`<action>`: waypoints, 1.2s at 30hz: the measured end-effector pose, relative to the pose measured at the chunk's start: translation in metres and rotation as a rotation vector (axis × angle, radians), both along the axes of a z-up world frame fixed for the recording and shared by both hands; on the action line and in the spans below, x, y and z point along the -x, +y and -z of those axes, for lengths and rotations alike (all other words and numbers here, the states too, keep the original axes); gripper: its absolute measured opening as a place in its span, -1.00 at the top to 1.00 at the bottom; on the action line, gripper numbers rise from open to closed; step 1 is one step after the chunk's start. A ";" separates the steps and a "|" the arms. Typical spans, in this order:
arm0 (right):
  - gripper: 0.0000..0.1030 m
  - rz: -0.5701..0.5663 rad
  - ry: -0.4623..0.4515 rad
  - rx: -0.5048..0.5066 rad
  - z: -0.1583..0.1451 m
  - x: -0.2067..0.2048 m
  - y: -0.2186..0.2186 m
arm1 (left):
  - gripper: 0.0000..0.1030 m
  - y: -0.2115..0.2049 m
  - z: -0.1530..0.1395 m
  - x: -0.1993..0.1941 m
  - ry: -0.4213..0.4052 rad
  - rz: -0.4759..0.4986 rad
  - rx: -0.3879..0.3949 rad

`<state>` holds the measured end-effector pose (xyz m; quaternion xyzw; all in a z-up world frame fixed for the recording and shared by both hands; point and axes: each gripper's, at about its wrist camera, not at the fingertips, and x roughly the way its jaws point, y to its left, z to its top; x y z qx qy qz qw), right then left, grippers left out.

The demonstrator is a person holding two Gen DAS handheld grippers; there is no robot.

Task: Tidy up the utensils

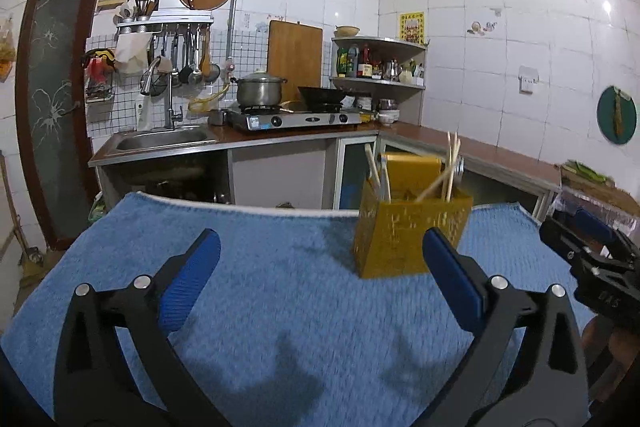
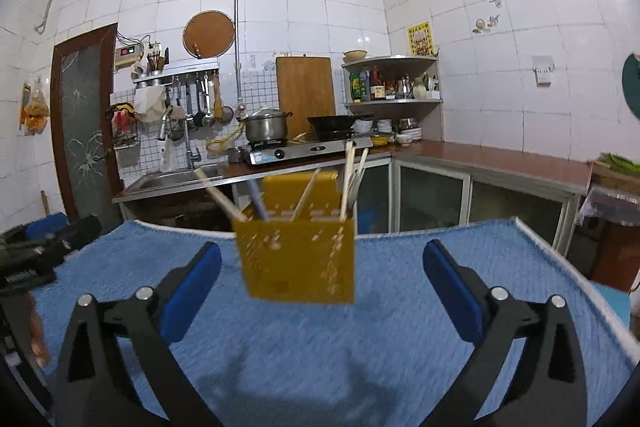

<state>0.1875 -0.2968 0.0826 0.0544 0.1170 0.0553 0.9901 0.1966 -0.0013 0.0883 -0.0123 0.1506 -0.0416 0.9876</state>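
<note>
A yellow perforated utensil holder stands upright on the blue towel; it also shows in the right wrist view. Wooden chopsticks and other utensils stick out of its top, also in the right wrist view. My left gripper is open and empty, above the towel, with the holder just ahead of its right finger. My right gripper is open and empty, with the holder ahead between its fingers. The right gripper also shows at the right edge of the left wrist view.
The towel covers the table; its far edge faces a kitchen counter with a sink, a gas stove with a pot and wok, and a corner shelf of bottles.
</note>
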 end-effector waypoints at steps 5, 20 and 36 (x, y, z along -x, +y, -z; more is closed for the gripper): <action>-0.91 -0.006 0.061 0.015 0.020 0.024 0.017 | -0.90 0.002 0.022 0.026 0.000 -0.023 -0.023; -0.91 0.004 0.045 0.061 0.056 0.054 0.033 | -0.90 -0.003 0.067 0.039 0.015 -0.043 -0.093; -0.91 0.028 0.072 0.052 0.058 0.047 0.031 | -0.90 0.001 0.072 0.041 0.009 -0.065 -0.096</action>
